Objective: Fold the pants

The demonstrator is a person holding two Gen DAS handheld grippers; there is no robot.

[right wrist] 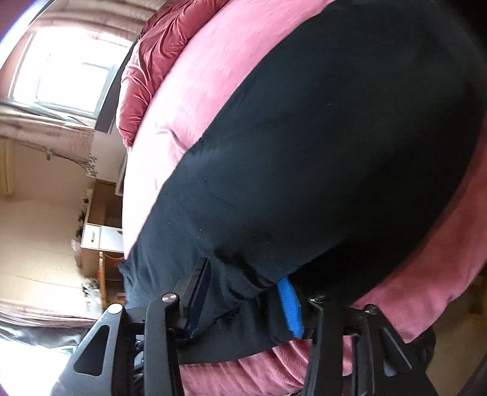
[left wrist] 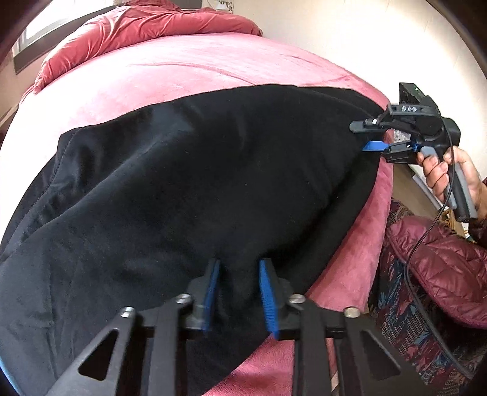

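Note:
Black pants point(left wrist: 197, 182) lie spread across a pink bed point(left wrist: 188, 70). My left gripper point(left wrist: 239, 268) sits at the pants' near edge with fabric between its blue pads, jaws partly apart and closing on the cloth. My right gripper point(left wrist: 369, 137) is at the far right end of the pants by the bed's corner, with the cloth between its fingers. In the right wrist view the pants point(right wrist: 334, 152) fill the frame, and my right gripper point(right wrist: 246, 280) has a bunched fold of the cloth between its pads.
A crumpled red duvet point(left wrist: 146, 21) lies at the head of the bed. A maroon puffer jacket point(left wrist: 441, 268) and patterned fabric lie right of the bed. A window point(right wrist: 67, 67) and a wooden shelf point(right wrist: 100, 231) stand beyond the bed.

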